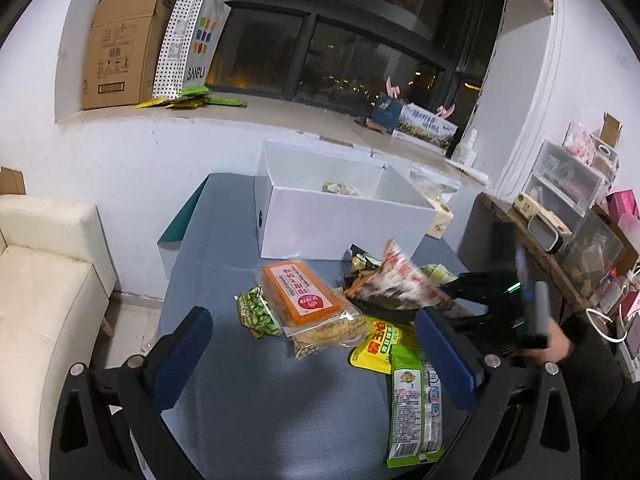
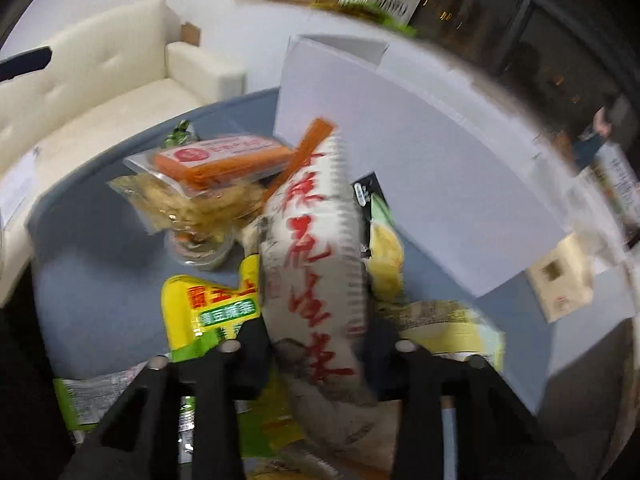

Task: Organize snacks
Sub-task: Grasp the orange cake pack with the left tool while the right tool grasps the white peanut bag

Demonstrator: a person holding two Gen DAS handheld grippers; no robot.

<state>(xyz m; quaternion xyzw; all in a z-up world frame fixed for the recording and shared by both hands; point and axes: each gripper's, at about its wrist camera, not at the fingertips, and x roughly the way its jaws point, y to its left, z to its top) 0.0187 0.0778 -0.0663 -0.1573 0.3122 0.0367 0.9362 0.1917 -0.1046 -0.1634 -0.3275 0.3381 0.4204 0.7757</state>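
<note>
My right gripper (image 2: 320,342) is shut on a white snack bag with red characters (image 2: 316,264), held above the pile and blurred. In the left wrist view that white bag (image 1: 404,276) hangs at the right with the right gripper (image 1: 460,288) behind it. My left gripper (image 1: 312,320) stands open above the grey-blue table (image 1: 240,400), nothing between its blue pads (image 1: 184,344). Ahead lie an orange packet (image 1: 304,288), a green pea packet (image 1: 256,312), a yellow packet (image 1: 376,348) and a green-and-white packet (image 1: 412,400). An open white box (image 1: 344,224) stands behind them with a few snacks inside.
A cream sofa (image 1: 40,280) sits left of the table. A cardboard box (image 1: 124,48) and a dotted paper bag (image 1: 192,40) stand on the windowsill. A cluttered shelf with plastic drawers (image 1: 568,180) is at the right. A hand (image 1: 560,344) holds the right gripper.
</note>
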